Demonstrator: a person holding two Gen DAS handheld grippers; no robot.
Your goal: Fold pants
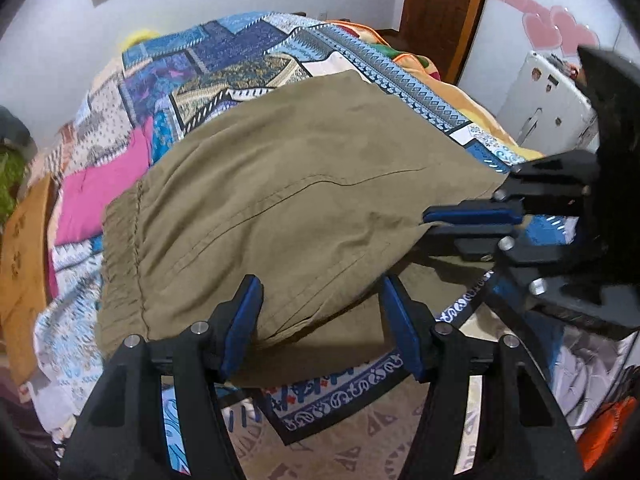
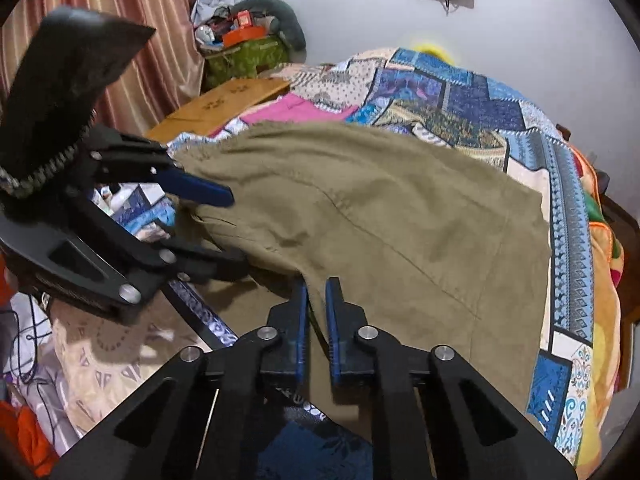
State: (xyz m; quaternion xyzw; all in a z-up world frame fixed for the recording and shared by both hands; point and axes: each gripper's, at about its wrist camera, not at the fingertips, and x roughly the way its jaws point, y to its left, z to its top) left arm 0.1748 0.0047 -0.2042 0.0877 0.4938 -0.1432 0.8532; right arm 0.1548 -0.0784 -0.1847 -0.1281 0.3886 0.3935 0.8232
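Olive-khaki pants (image 1: 304, 184) lie folded lengthwise on a patchwork bedspread (image 1: 224, 60), elastic waistband at the left. My left gripper (image 1: 320, 320) is open, its blue pads either side of the pants' near edge. My right gripper (image 1: 460, 226) comes in from the right, shut on the pants' crotch-side edge. In the right wrist view the pants (image 2: 400, 216) stretch away over the bed, my right gripper (image 2: 316, 312) pinches the fabric edge, and my left gripper (image 2: 224, 228) stands open at the left around the waistband end.
A pink cloth (image 1: 100, 188) and a wooden board (image 2: 224, 100) lie beyond the waistband. The bedspread's edge (image 1: 340, 396) hangs over the near side. A striped curtain (image 2: 120, 8) and a cluttered green bag (image 2: 248, 56) stand by the wall. A white appliance (image 1: 552, 108) is at the right.
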